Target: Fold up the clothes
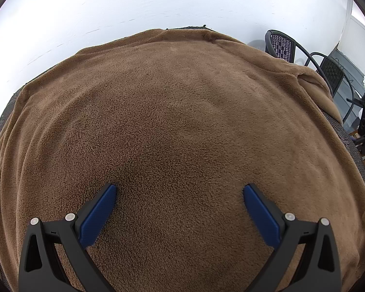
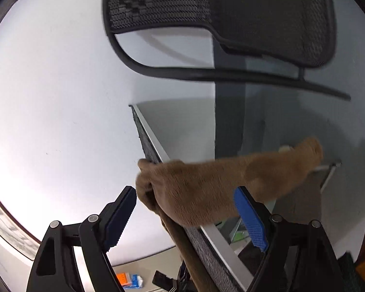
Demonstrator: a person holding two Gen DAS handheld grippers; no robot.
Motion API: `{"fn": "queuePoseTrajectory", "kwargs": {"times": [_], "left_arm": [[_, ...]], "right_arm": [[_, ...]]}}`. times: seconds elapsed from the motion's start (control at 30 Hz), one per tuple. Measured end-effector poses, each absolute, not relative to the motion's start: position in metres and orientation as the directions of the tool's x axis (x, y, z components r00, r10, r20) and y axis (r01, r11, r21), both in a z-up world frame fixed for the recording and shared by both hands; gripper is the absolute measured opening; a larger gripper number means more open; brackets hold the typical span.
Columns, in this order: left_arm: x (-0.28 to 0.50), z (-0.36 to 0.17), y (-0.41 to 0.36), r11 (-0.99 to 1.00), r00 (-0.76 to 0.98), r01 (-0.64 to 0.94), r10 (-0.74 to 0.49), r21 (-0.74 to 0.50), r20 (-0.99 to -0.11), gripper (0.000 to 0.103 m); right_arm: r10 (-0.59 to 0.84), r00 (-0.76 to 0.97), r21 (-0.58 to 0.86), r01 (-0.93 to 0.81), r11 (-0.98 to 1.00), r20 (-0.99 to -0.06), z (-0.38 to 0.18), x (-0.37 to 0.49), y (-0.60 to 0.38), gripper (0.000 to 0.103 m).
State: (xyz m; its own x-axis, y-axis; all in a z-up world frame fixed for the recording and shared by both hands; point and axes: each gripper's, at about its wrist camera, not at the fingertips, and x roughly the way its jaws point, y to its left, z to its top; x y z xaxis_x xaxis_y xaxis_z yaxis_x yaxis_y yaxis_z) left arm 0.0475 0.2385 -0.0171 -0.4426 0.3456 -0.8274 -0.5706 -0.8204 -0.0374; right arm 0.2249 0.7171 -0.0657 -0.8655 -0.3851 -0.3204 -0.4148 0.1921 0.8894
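Left gripper point(image 1: 180, 189) hangs over brown fleece garment point(image 1: 172, 112), jaws spread wide, blue pads point(image 1: 98, 215) clear of cloth, nothing pinched. I see garment spread flat across table point(image 1: 350, 143), covering nearly whole top to far edge. Right gripper point(image 2: 185, 202) off table's right edge, jaws apart; fleece corner point(image 2: 206, 189) drapes over that edge between them, not clamped. Black mesh chairs point(image 1: 282, 45) beyond far right corner.

Bright, even light, fisheye-bent edges (dark corners), motion blur in the right view.
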Motion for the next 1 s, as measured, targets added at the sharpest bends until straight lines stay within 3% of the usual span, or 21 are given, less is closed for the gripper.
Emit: {"fn": "queuePoseTrajectory", "kwargs": {"times": [0.17,0.3,0.37,0.53,0.57,0.7,0.77,1.0], "left_arm": [[0.048,-0.017,0.238,-0.82,-0.442,-0.571,0.346,-0.038,-0.828,0.103],[0.048,-0.016,0.238,-0.82,-0.442,-0.571,0.346,-0.038,-0.828,0.103],[0.048,-0.016,0.239,-0.82,-0.442,-0.57,0.346,-0.038,-0.828,0.103],[0.048,-0.016,0.238,-0.821,-0.442,-0.57,0.346,-0.038,-0.828,0.103],[0.048,-0.016,0.238,-0.821,-0.442,-0.57,0.346,-0.038,-0.828,0.103],[0.048,-0.016,0.238,-0.821,-0.442,-0.569,0.345,-0.039,-0.828,0.103],[0.048,-0.016,0.238,-0.822,-0.442,-0.569,0.345,-0.039,-0.828,0.103],[0.048,-0.016,0.237,-0.822,-0.443,-0.568,0.345,-0.04,-0.827,0.103]], "right_arm": [[-0.469,-0.835,0.876,-0.427,0.223,-0.287,-0.074,0.202,0.697,0.085],[-0.437,-0.857,0.862,-0.419,0.286,-0.272,-0.084,0.186,0.703,0.085],[-0.412,-0.868,0.85,-0.422,0.317,-0.278,-0.091,0.181,0.71,0.093],[-0.287,-0.88,0.845,-0.456,0.279,-0.38,-0.094,0.172,0.731,0.095],[-0.282,-0.874,0.847,-0.467,0.254,-0.397,-0.092,0.169,0.734,0.092],[-0.281,-0.854,0.859,-0.49,0.149,-0.438,-0.083,0.153,0.736,0.028],[-0.276,-0.864,0.881,-0.462,0.104,-0.421,-0.08,0.144,0.733,0.013],[-0.209,-0.945,0.966,-0.258,-0.004,-0.253,-0.017,0.161,0.723,0.011]]}}
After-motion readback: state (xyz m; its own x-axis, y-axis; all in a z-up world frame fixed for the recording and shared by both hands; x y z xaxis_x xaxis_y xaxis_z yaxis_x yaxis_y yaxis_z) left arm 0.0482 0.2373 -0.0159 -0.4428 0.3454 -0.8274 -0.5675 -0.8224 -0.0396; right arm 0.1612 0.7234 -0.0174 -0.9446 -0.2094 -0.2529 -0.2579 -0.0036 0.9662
